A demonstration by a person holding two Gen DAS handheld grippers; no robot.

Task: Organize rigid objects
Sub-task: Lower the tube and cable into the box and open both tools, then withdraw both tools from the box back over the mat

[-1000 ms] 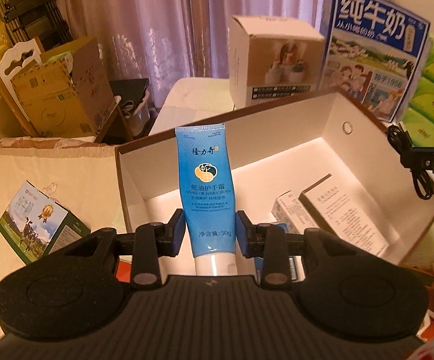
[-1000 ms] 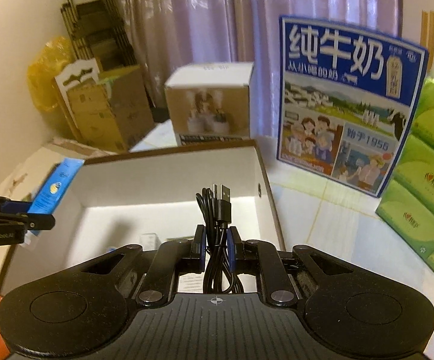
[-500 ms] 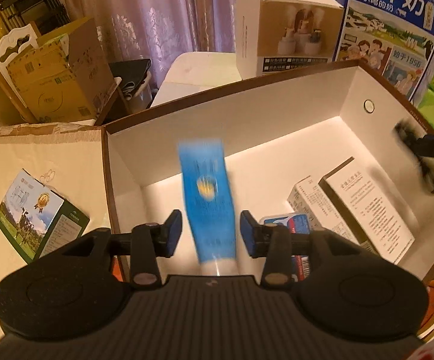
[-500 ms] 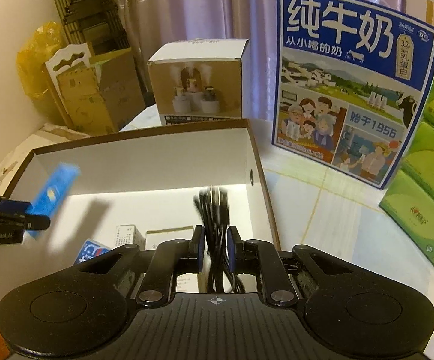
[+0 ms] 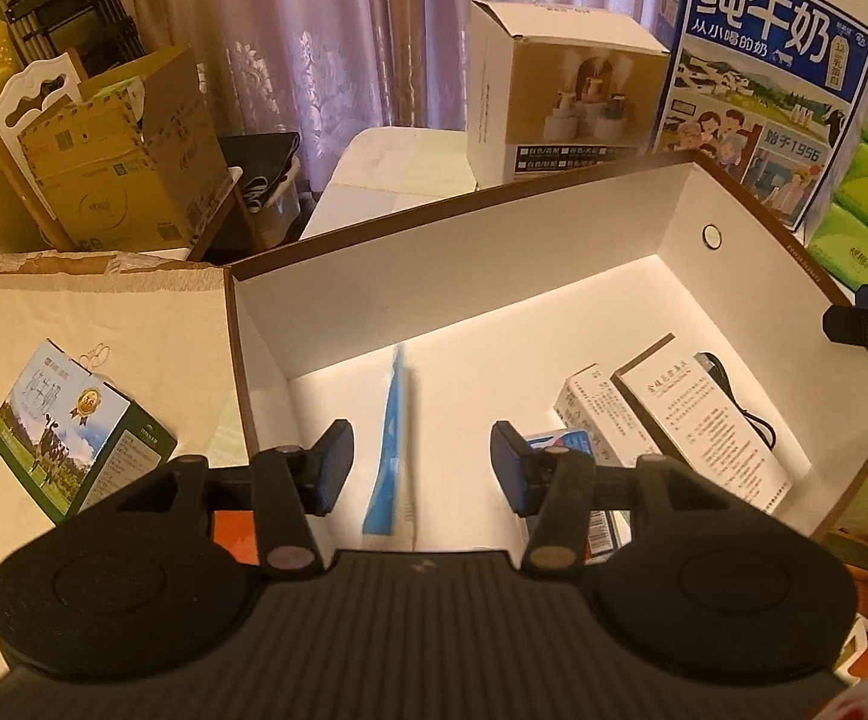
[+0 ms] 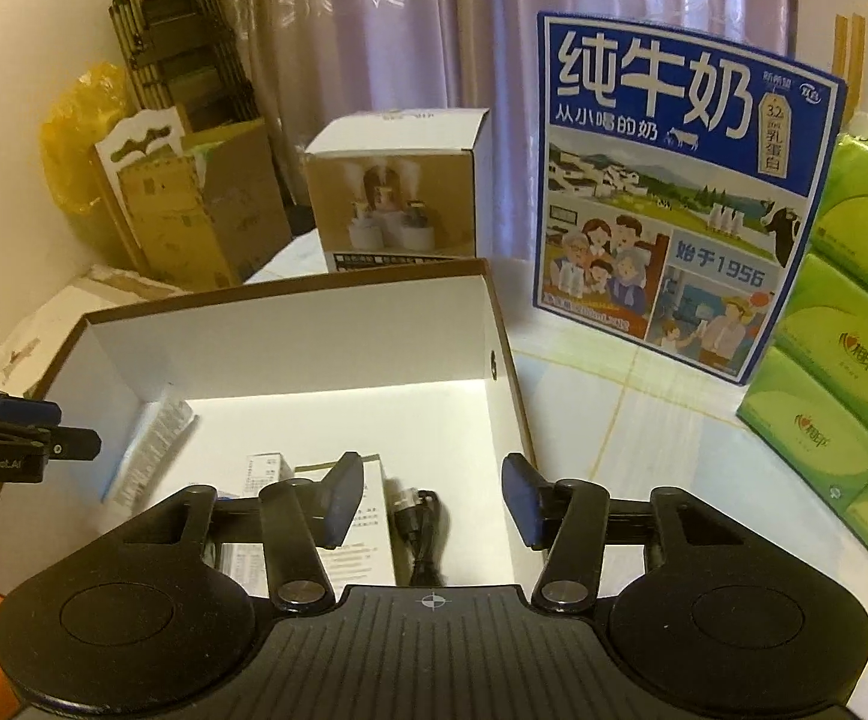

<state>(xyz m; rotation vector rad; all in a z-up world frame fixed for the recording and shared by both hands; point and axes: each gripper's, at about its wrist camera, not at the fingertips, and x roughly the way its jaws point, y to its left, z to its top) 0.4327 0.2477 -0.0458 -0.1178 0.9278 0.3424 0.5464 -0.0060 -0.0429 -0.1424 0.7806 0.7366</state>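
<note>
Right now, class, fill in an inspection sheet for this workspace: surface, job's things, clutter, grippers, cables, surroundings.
Surface: pale table.
Job's things: blurred blue tube and small cartons inside open white box.
Clutter: milk carton beside box.
Grippers: left gripper and right gripper both opening, nothing gripped.
Cables: black cable lies in box.
Surroundings: curtain, milk poster, green tissue packs.

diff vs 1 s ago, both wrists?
Both tongs let go. The left tongs released the blue tube, which dropped into the white box and shows blurred between the opening jaws. The right tongs released the black cable, now lying on the box floor beside the small cartons. Box, cartons and milk poster unchanged.
</note>
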